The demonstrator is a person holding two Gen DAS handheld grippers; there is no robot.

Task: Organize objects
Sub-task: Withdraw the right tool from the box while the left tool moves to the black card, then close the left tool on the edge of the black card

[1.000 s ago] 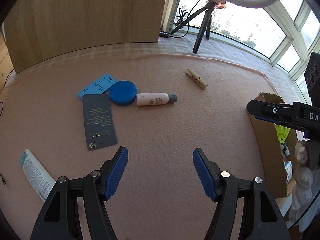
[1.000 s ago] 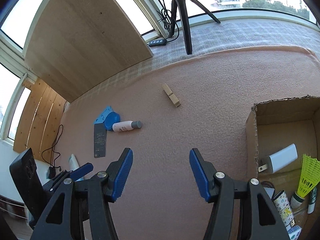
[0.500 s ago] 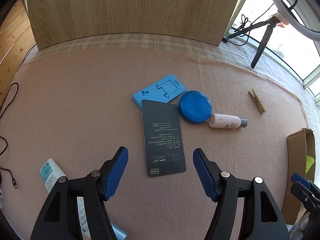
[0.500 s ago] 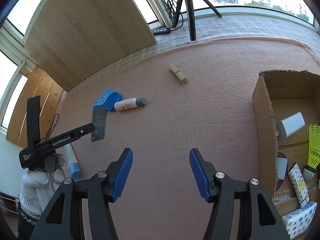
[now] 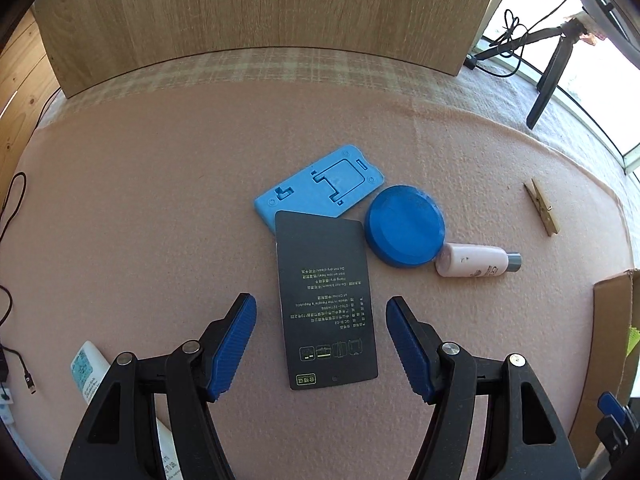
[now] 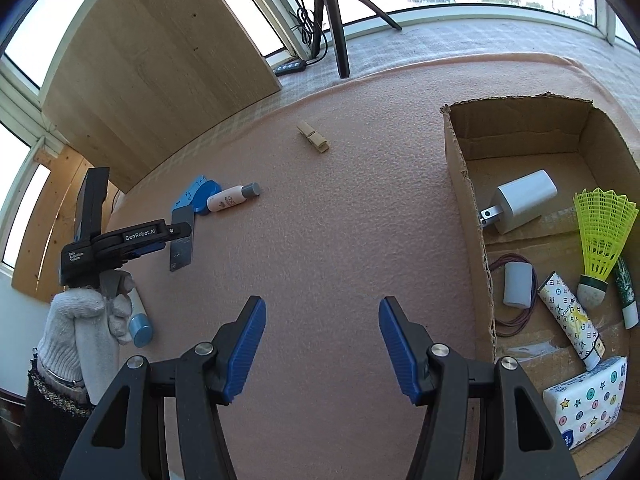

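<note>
**Black card sits between your left jaws, not yet gripped**

Black card lies flat on the pink tabletop, and your left gripper hovers over its near end with the jaws spread wide, one on either side and neither touching it. Your right gripper is also spread and holds nothing, over bare mat beside the cardboard box.

Judging by the box, you are partway through: it already holds a white charger, a yellow shuttlecock, a tissue pack and a few small items. Left out are the card, the blue phone stand, the blue round lid, the small white bottle, the wooden clothespin and a tube at your left edge.

The card's long axis runs away from you, almost in line with the left gripper, leaning slightly left at the far end. That far end overlaps the phone stand; the printed icons mark the near end. Your jaws would close across its short width.
</note>
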